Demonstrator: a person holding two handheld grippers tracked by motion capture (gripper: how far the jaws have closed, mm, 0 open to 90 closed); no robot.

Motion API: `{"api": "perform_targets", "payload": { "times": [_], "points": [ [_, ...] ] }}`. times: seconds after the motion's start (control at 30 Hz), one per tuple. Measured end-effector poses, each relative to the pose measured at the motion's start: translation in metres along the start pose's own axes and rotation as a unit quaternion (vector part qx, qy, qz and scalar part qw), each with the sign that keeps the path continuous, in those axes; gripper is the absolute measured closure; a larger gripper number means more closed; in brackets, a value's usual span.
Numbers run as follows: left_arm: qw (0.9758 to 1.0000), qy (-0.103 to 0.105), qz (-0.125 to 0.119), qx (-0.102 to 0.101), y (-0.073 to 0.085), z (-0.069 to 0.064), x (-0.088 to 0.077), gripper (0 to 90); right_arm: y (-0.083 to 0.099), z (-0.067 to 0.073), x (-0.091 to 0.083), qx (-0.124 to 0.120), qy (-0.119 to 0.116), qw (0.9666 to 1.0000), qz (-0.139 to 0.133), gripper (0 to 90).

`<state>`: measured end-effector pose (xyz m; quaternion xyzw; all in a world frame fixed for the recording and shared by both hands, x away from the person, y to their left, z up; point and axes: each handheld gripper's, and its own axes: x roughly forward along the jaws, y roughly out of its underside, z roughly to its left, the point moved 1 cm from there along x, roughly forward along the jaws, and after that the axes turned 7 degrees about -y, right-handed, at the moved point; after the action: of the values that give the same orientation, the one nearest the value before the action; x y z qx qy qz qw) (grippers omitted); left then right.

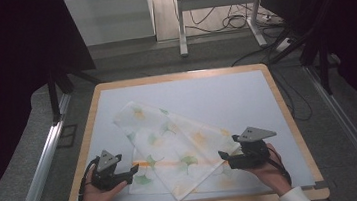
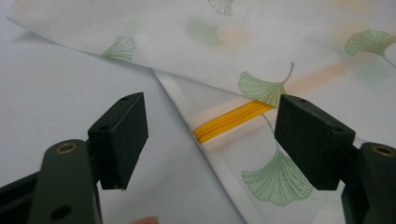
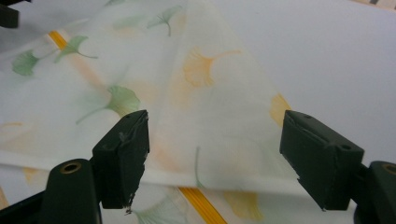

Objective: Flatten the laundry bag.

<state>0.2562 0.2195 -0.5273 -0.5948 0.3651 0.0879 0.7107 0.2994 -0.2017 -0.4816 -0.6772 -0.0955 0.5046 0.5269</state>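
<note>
A thin white cloth [image 1: 171, 146] printed with green and orange ginkgo leaves lies loosely folded on the near half of the mat, one corner pointing to the far left. My left gripper [image 1: 134, 169] stands open at the cloth's left edge. In the left gripper view that gripper [image 2: 215, 135] has its jaws either side of a yellow stripe [image 2: 231, 120] on the cloth [image 2: 280, 56], without touching it. My right gripper [image 1: 222, 156] is open at the cloth's right side. In the right gripper view its jaws [image 3: 215, 154] hover over a folded edge of the cloth [image 3: 140, 70].
The pale mat [image 1: 216, 94] covers a wood-rimmed table [image 1: 179, 75]. Metal rails [image 1: 42, 165] run along both sides. On the floor behind are a stand's legs [image 1: 182, 39] and cables [image 1: 231, 22]. Dark curtains flank the scene.
</note>
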Motion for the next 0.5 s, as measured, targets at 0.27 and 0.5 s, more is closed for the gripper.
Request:
{"api": "perform_targets", "payload": {
  "times": [0.27, 0.5],
  "points": [
    [1.0000, 0.006, 0.000, 0.004, 0.000, 0.000, 0.000, 25.7, -0.020, 0.020, 0.023, -0.013, -0.019, 0.9997, 0.008, 24.9],
    [1.0000, 0.002, -0.002, 0.004, 0.000, -0.002, -0.001, 25.6, -0.034, 0.037, 0.039, -0.025, -0.043, 0.9987, 0.011, 27.7]
  ]
}}
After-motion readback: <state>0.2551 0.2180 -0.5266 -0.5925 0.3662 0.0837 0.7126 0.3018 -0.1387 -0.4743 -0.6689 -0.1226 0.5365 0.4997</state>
